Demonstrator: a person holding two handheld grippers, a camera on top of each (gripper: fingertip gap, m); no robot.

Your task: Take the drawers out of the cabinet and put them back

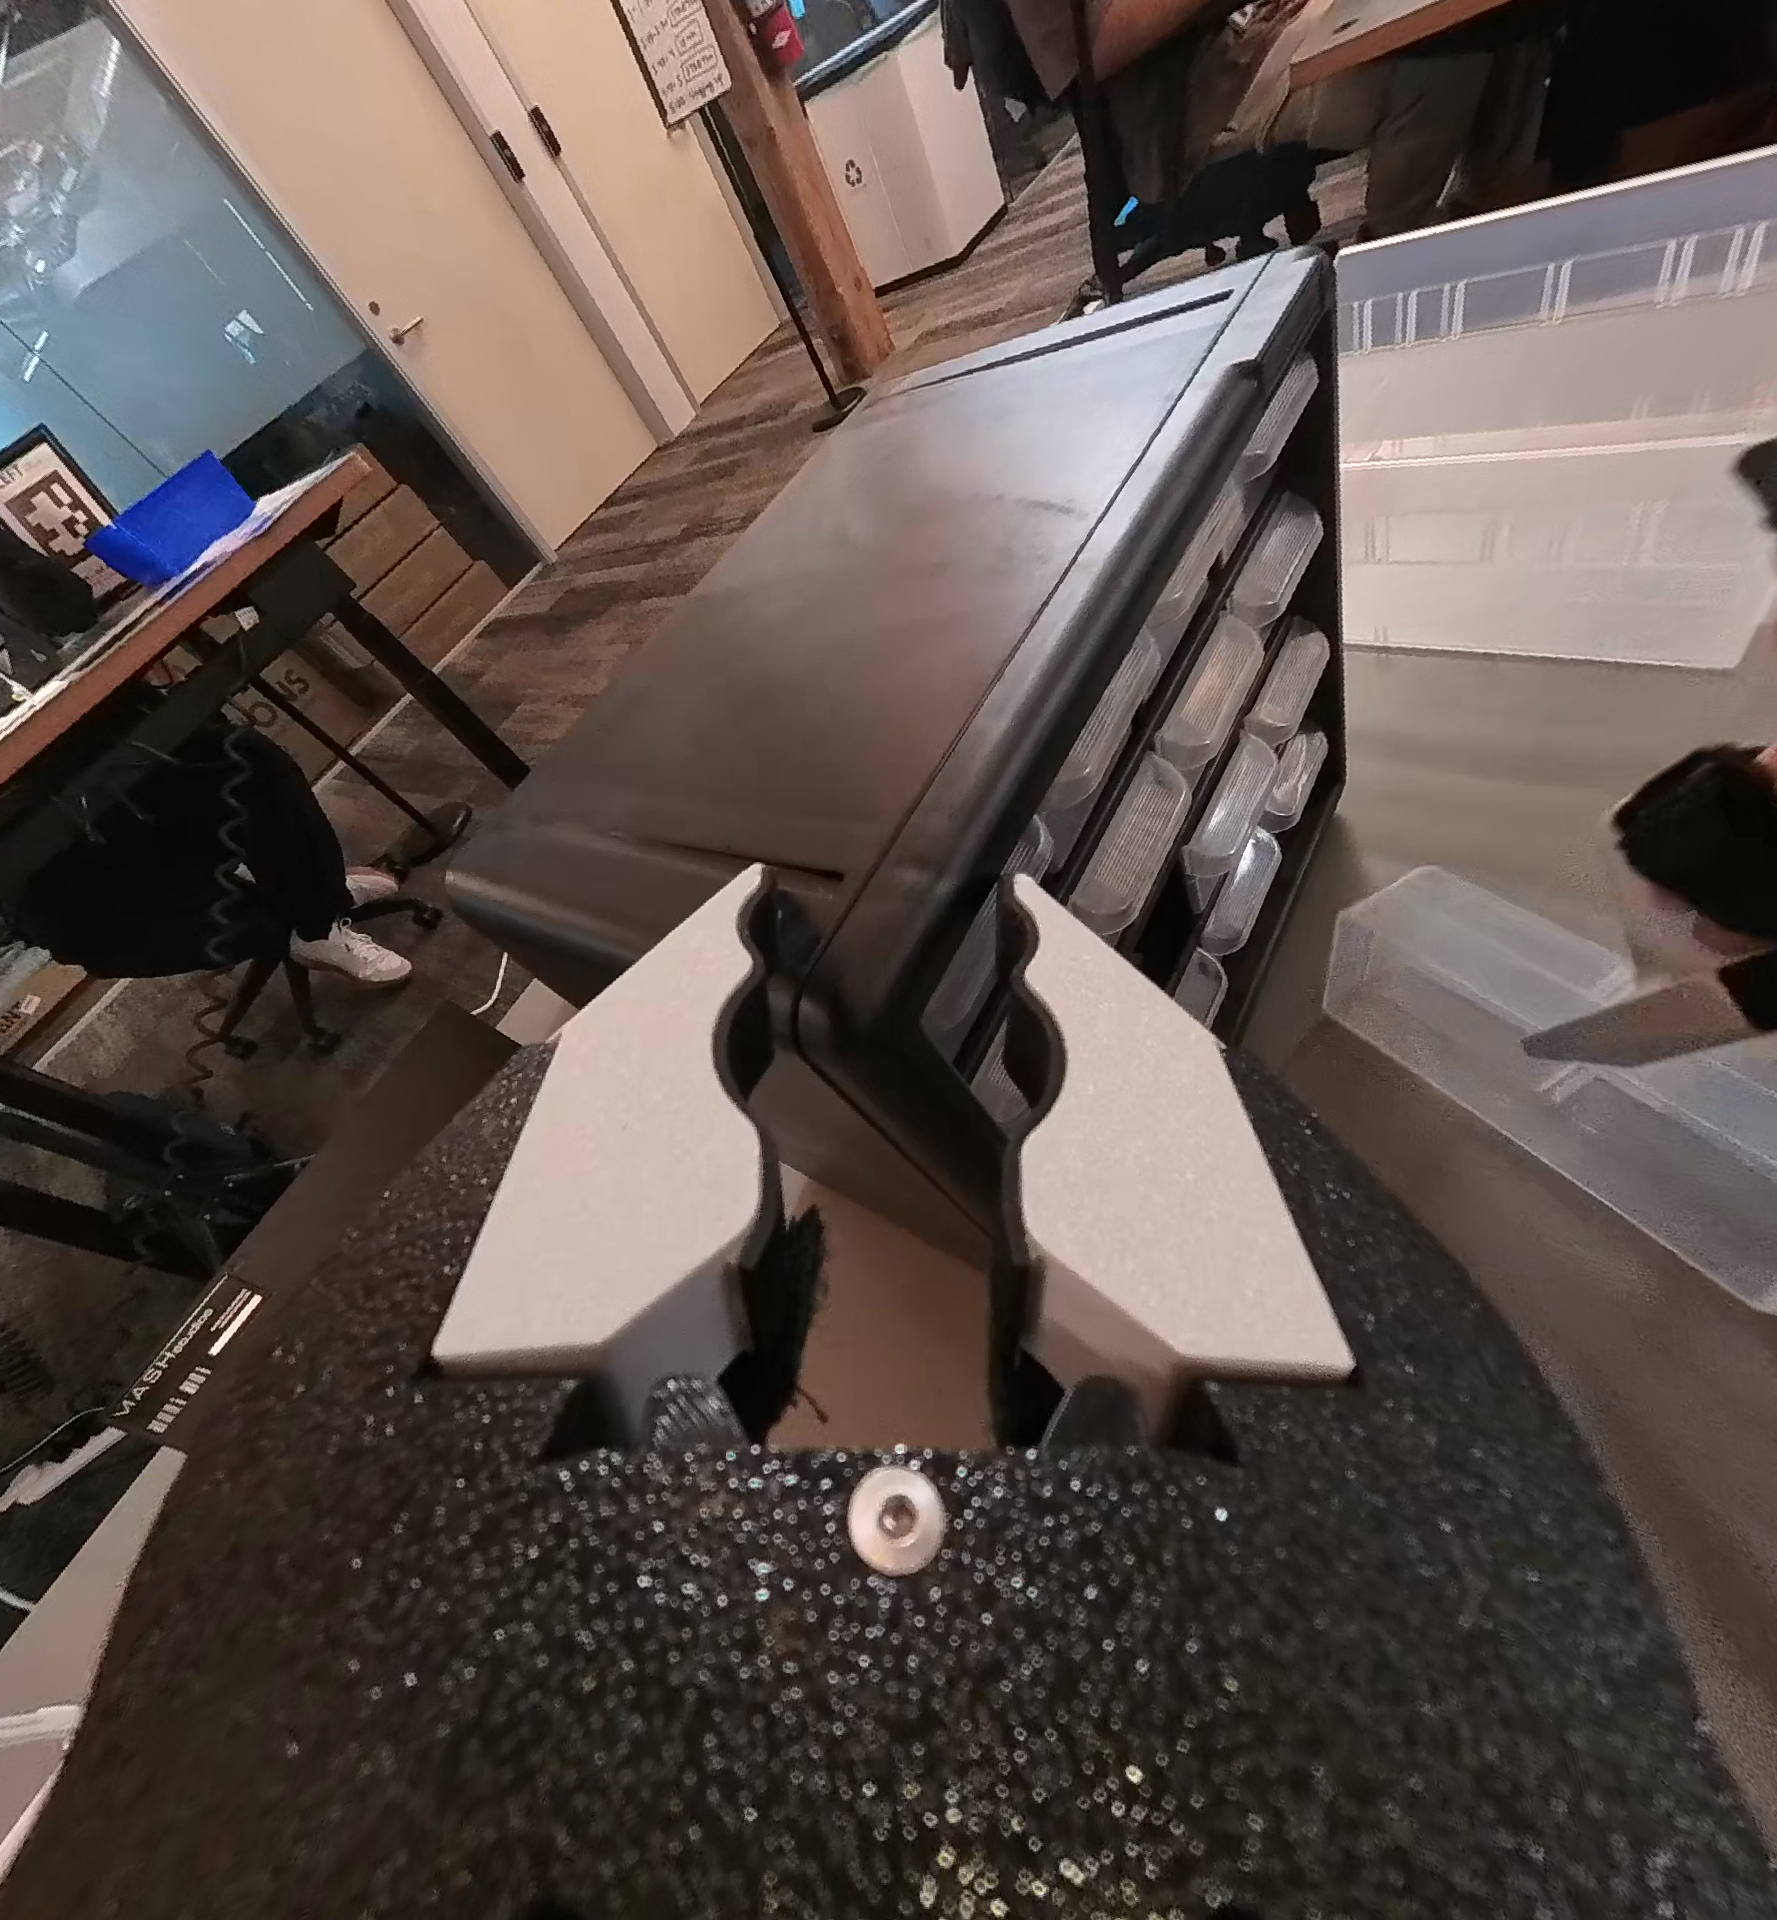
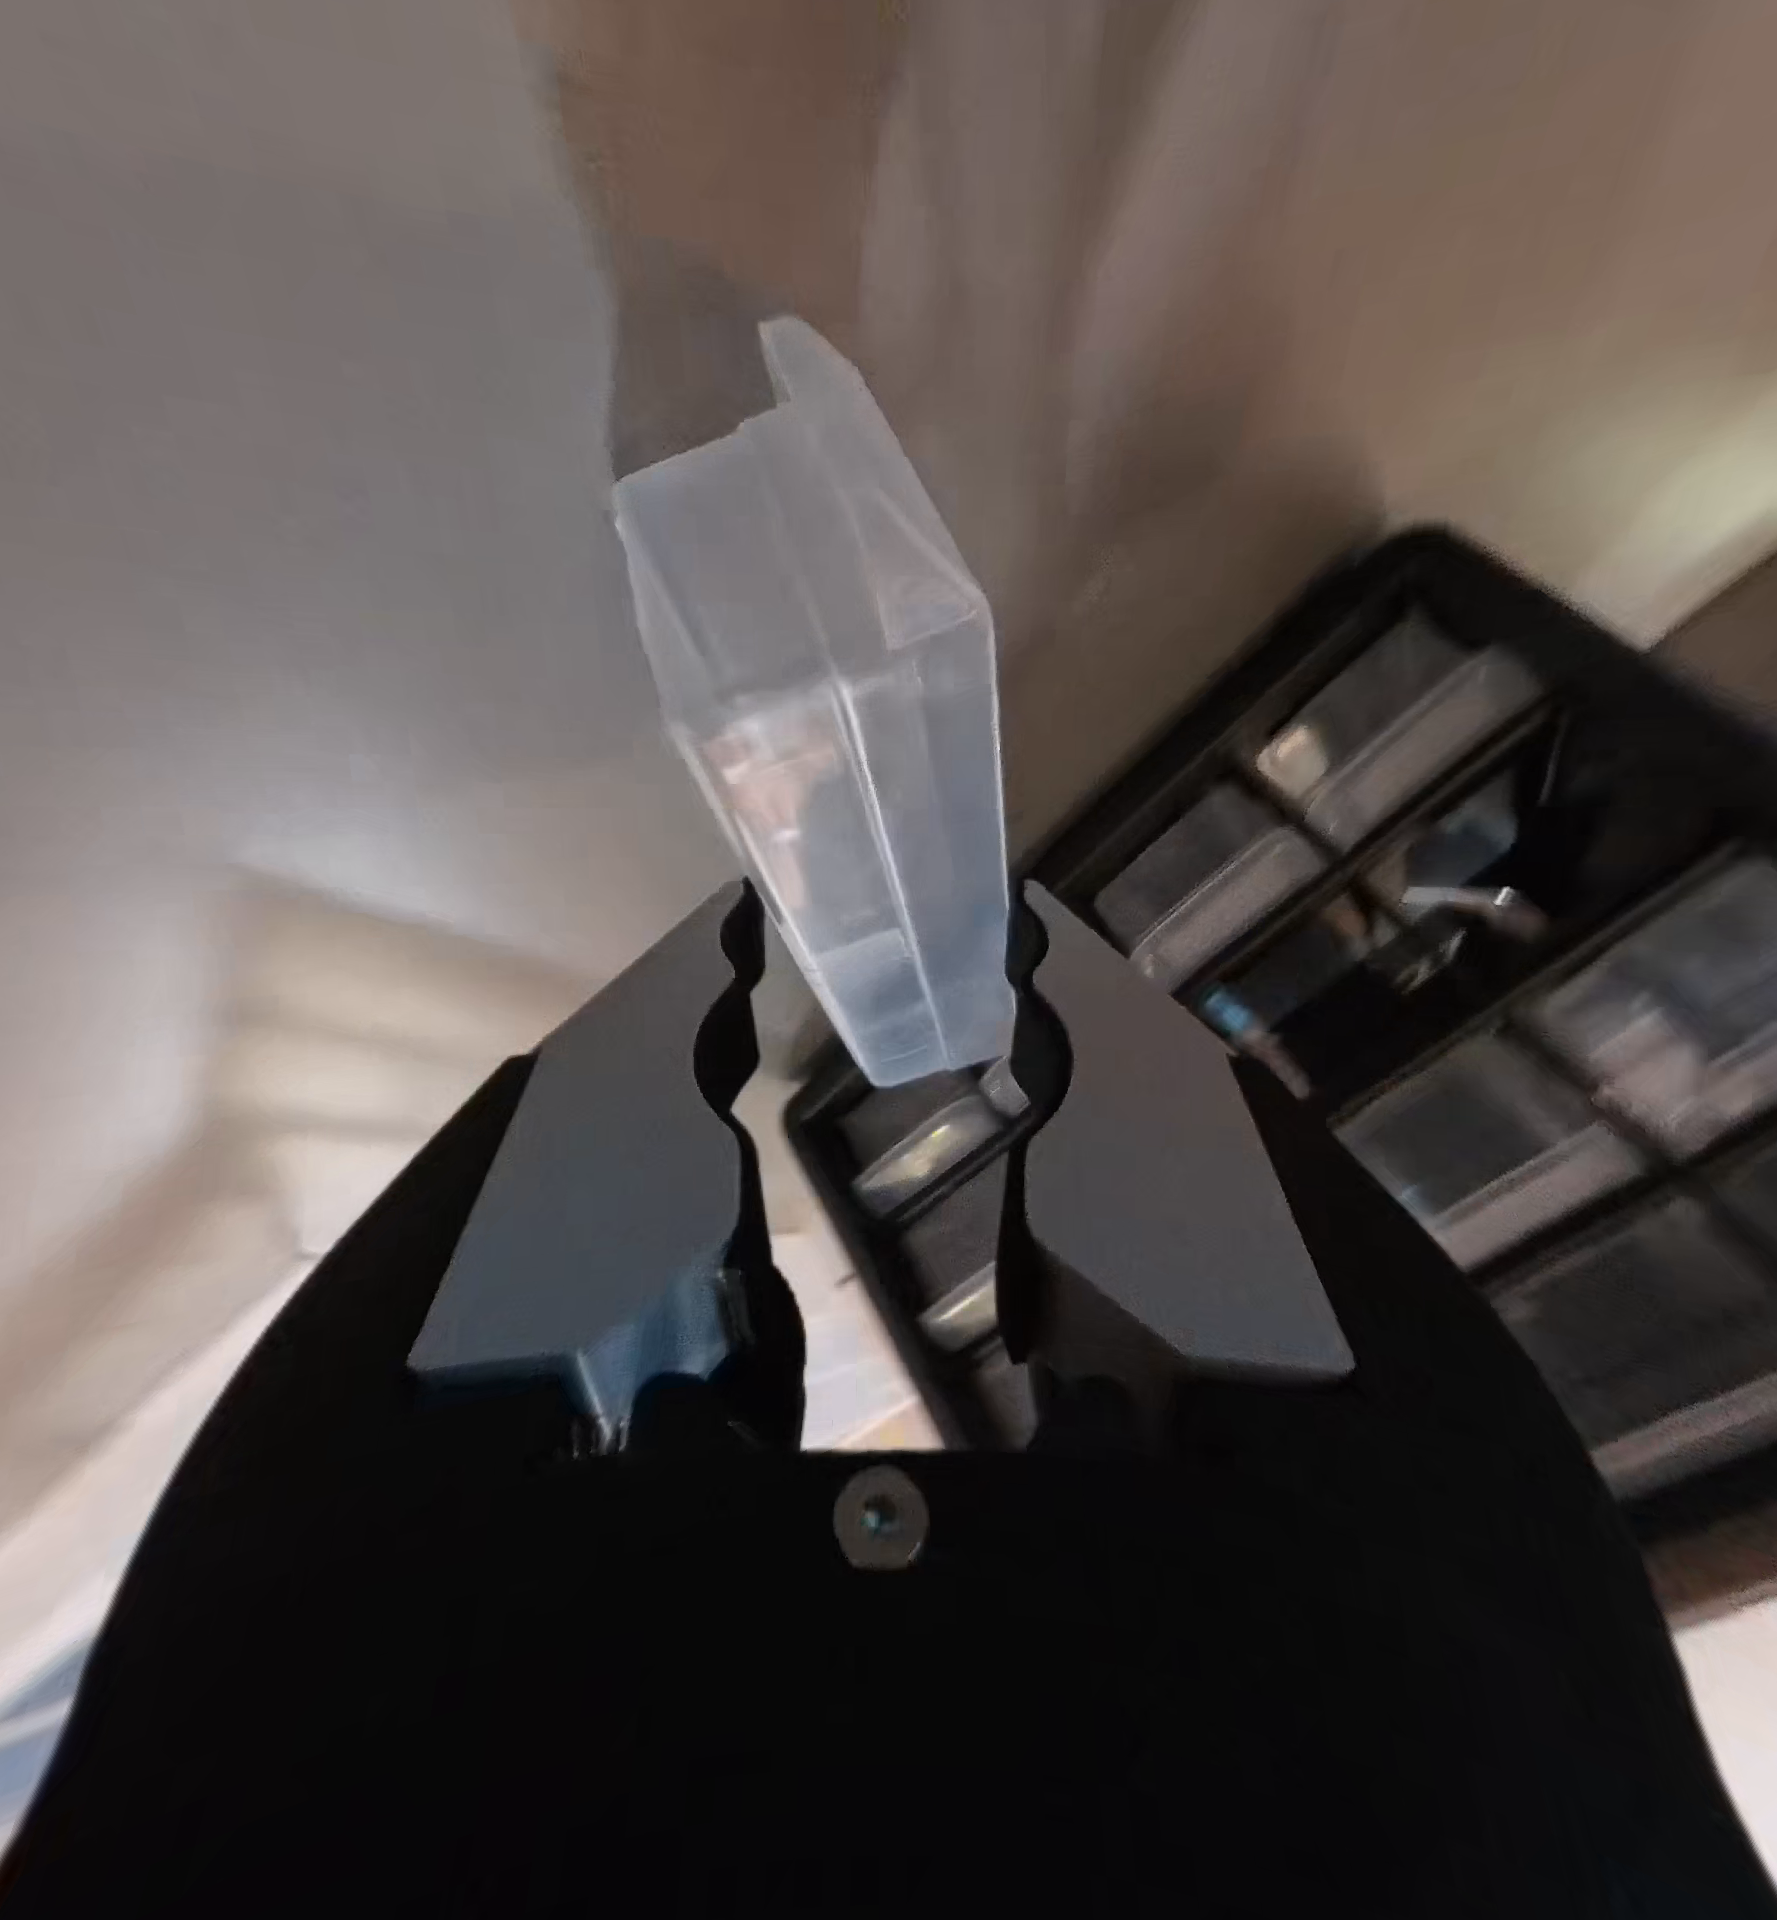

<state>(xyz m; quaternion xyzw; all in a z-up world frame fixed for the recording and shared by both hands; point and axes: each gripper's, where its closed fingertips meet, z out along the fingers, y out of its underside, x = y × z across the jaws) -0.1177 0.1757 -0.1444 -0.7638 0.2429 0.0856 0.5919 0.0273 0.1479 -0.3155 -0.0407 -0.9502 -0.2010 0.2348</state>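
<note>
At the desk's left edge, my left gripper (image 1: 889, 1039) is clamped on the black cabinet's (image 1: 925, 665) top corner, steadying it. Right of it, my right gripper (image 2: 889, 997) pinches a clear drawer (image 2: 832, 727), long axis pointing away, clear of the cabinet. I judge it's mid-removal; next, set it down.

The cabinet (image 1: 863, 623) is black, with a grid of clear drawers (image 1: 1216, 686) in its front; one slot (image 2: 1424, 914) looks empty. One clear drawer (image 2: 842, 748) is out, tilted in the air. Another (image 1: 1590, 1091) lies on the desk beside the cabinet.
</note>
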